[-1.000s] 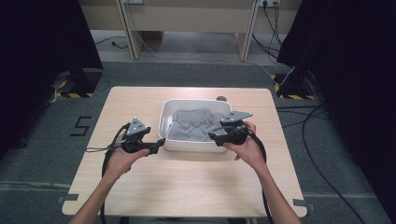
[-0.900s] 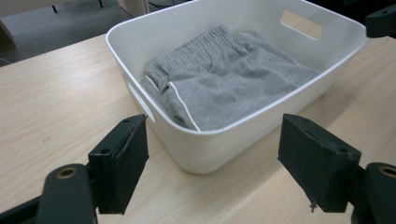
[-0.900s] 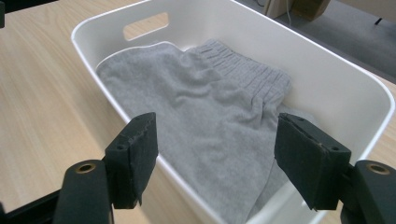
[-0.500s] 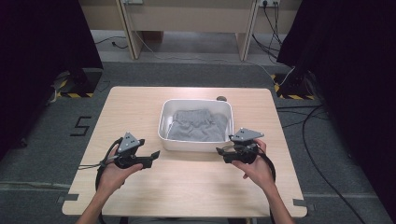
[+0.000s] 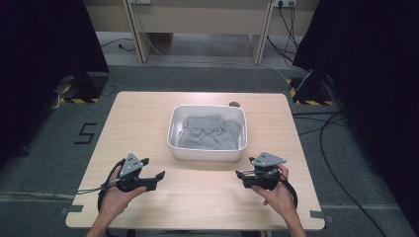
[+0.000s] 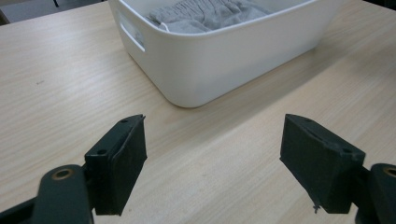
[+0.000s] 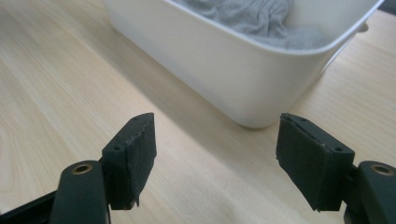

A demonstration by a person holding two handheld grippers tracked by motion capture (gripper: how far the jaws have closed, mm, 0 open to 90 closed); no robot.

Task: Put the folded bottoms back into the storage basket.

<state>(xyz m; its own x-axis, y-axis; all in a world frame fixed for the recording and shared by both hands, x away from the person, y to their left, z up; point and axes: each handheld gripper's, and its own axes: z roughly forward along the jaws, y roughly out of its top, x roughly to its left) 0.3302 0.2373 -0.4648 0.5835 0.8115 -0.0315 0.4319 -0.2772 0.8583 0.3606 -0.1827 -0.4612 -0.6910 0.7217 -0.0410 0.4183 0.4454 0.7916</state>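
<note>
Pale wooden tabletop (image 5: 148,123) carries a white tub (image 5: 206,152) at centre, grey cloth (image 5: 207,132) folded inside. Left tool (image 5: 159,177) at seven o'clock and right tool (image 5: 239,174) at five both stand apart, empty. Cloth looks soft, light; pinch a raised fold.

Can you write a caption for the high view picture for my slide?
Two open grippers, left gripper and right gripper, near a white bin of grey cloth.
</note>
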